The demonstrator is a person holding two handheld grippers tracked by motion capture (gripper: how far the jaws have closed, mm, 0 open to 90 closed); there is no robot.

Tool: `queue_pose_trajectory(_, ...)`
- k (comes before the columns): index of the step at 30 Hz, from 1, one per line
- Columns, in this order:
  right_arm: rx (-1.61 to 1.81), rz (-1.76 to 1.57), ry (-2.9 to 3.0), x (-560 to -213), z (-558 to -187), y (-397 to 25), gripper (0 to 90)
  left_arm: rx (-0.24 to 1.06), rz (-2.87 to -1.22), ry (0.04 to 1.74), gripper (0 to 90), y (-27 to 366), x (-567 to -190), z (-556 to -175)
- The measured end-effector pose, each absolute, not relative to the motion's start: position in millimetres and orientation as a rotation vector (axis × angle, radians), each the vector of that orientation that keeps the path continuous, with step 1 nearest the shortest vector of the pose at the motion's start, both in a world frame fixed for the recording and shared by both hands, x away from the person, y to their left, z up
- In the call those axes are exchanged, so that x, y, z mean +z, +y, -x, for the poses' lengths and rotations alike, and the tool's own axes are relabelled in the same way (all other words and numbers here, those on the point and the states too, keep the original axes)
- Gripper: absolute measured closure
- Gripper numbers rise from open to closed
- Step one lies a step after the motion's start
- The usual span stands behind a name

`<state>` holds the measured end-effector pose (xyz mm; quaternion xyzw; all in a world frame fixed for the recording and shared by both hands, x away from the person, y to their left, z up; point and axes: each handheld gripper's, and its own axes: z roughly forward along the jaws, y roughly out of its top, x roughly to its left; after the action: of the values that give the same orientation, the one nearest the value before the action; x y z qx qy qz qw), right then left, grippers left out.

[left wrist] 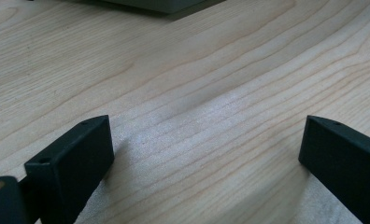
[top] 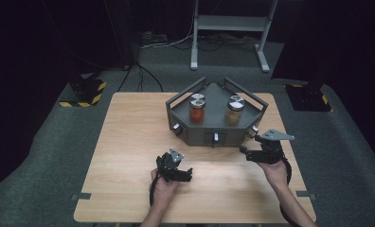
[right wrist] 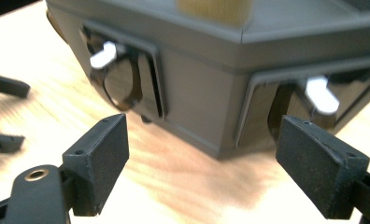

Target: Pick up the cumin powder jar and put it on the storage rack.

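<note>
A grey angular stand [top: 195, 135] sits at the far middle of the wooden table [top: 129, 142]. On it stand two silver-lidded jars, one with red contents [top: 197, 109] and one with tan contents [top: 235, 111]. My left gripper [top: 188, 174] hovers low over bare wood in front of the stand, open, with nothing between its fingers [left wrist: 75, 158]. My right gripper [top: 245, 153] is open at the stand's front right corner. Close ahead of it [right wrist: 204, 126] are the stand's grey wall [right wrist: 197, 84] and two white levers [right wrist: 103, 53] [right wrist: 321, 93] in recessed panels.
In the right gripper view, the other gripper's black jaws [right wrist: 5, 86] show at the left edge. Beyond the table, a white frame's legs [top: 193, 52], floor cables [top: 143, 75] and yellow-black striped bases [top: 84, 92] stand on grey carpet.
</note>
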<state>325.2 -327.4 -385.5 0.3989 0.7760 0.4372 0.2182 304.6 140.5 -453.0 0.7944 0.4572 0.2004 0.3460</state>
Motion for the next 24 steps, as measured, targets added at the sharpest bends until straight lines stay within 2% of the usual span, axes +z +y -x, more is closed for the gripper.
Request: queue_pose_trajectory(24, 1.039, -1.207, 2.200, -436.1, -303.9, -316.9, 16.6, 0.520, -2.062, 1.186, 3.2, 140.4, -452.9, -304.6)
